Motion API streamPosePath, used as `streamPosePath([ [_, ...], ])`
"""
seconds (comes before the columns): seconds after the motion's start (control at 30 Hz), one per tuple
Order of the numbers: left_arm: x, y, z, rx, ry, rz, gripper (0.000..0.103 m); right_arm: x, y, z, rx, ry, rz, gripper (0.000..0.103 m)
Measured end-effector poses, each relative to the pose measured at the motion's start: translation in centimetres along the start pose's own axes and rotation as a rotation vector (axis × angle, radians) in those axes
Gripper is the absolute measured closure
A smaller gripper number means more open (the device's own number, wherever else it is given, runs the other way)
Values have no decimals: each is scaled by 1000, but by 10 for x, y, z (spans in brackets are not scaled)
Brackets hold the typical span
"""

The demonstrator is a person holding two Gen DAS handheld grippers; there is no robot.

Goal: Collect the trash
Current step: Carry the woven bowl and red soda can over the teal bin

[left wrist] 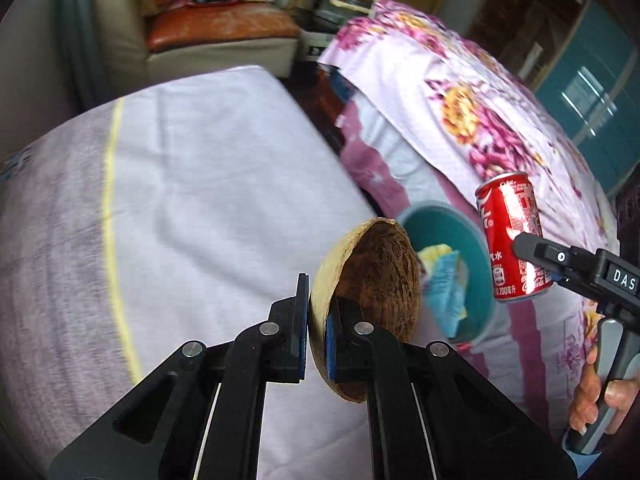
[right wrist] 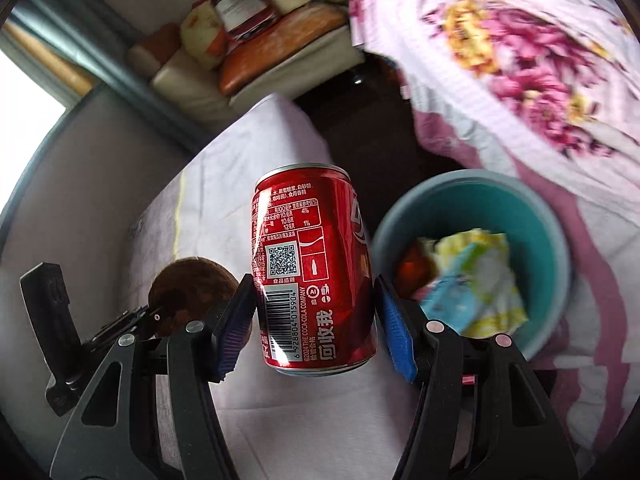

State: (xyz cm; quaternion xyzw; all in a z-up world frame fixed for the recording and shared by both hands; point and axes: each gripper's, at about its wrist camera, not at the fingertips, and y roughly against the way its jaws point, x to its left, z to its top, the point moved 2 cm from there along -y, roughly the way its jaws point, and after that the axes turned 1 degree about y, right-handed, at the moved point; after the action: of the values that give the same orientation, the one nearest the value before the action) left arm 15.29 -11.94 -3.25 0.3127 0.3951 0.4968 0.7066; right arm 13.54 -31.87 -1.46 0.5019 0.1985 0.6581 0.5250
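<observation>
Your left gripper (left wrist: 318, 332) pinches one coconut shell (left wrist: 372, 280) by its rim; your right gripper (right wrist: 316, 320) clamps one can (right wrist: 316, 268). One bin (right wrist: 540, 216) sits just beside the bed (left wrist: 460, 92) edge.

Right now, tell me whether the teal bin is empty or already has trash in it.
Not empty. The teal bin already holds crumpled blue and yellow wrappers plus something orange-red beside them, seen from both wrist views. How full it is below them cannot be told.

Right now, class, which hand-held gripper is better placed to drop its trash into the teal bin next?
Probably the right hand-held gripper: its red can hangs beside the teal bin, while the left one's coconut shell sits farther off.
</observation>
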Motion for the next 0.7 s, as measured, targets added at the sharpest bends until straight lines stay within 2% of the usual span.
streamPosePath([
  [0.27, -72, -35, 11, 46, -96, -35, 96, -69, 39, 2, -59, -64, -59, 46],
  [0.5, -102, -66, 24, 75, -129, -34, 96, -115, 46, 8, -60, -117, -71, 46],
  [0.7, -121, -100, 31, 127, -126, -84, 95, -139, 50, 7, -45, -152, -96, 46],
])
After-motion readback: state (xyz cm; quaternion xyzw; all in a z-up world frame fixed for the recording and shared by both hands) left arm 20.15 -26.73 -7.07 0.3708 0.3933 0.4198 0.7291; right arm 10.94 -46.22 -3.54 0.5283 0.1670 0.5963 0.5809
